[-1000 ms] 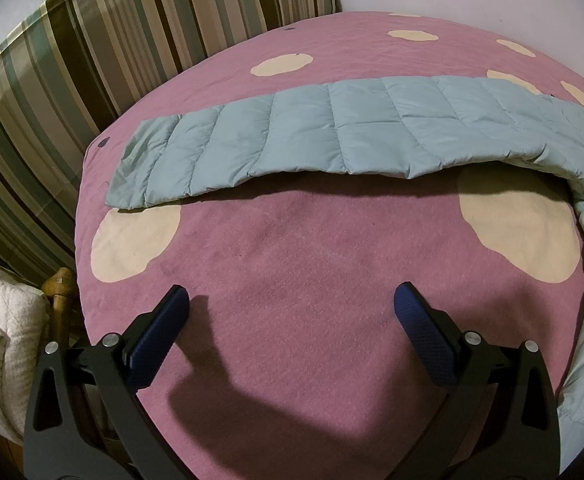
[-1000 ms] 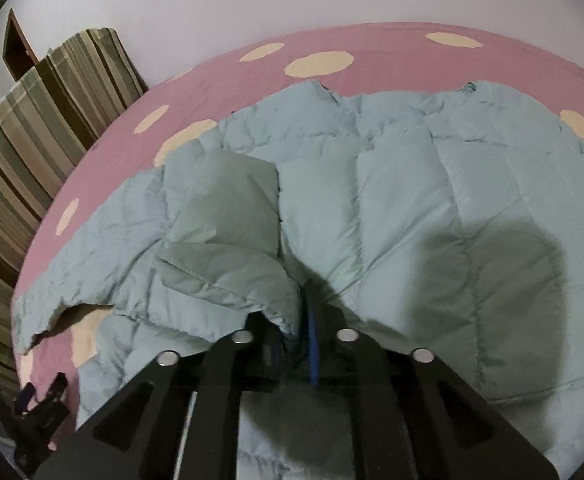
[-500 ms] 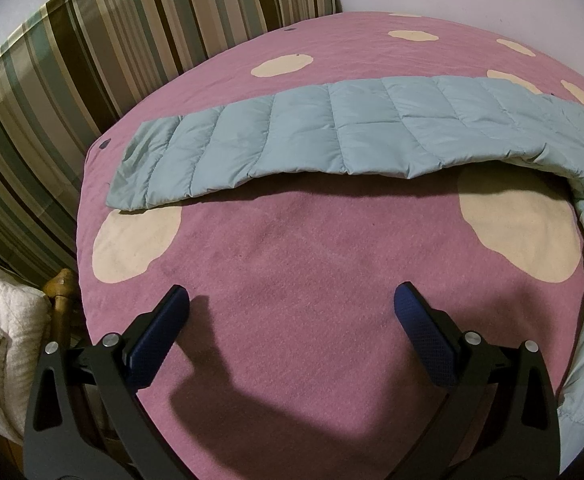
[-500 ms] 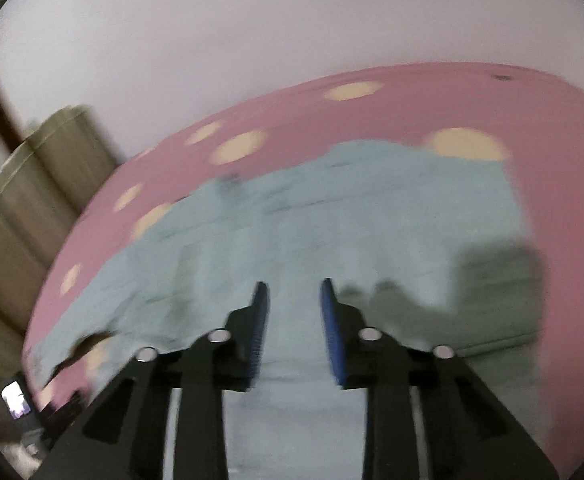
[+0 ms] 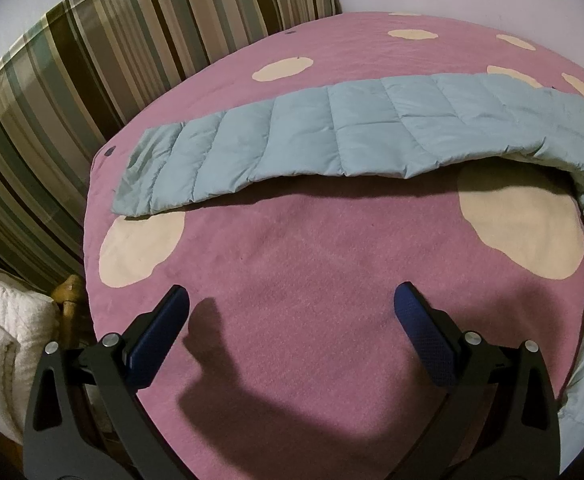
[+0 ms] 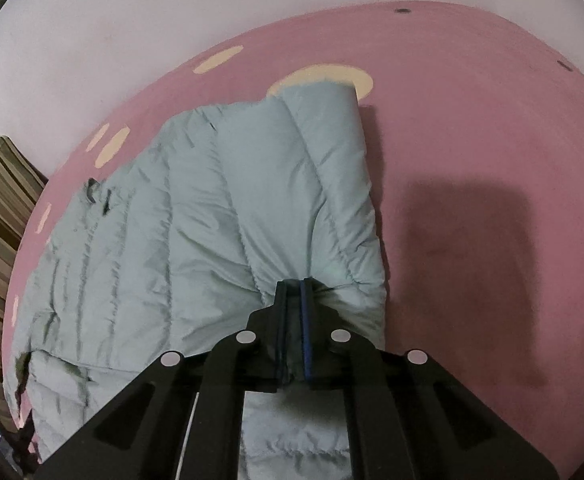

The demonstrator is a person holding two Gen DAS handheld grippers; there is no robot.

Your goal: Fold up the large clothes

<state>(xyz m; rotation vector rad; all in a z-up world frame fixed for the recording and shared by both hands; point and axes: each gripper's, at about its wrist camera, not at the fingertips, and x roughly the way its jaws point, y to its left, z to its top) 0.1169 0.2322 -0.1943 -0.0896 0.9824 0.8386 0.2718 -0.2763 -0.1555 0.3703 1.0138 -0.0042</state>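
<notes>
Clamping right gripper (image 6: 294, 292) on puffy jacket (image 6: 211, 208) hem; soft, light, slippery, so I'd grab seams; left gripper (image 5: 292, 312) released.

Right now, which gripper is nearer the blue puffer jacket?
Right. The right gripper is shut on the jacket, pinching a fold at its near right edge. The left gripper hangs open over bare pink blanket, apart from the sleeve stretched out ahead of it.

wrist views, close, sharing jacket (image 5: 332, 140) on bed (image 5: 312, 260)
</notes>
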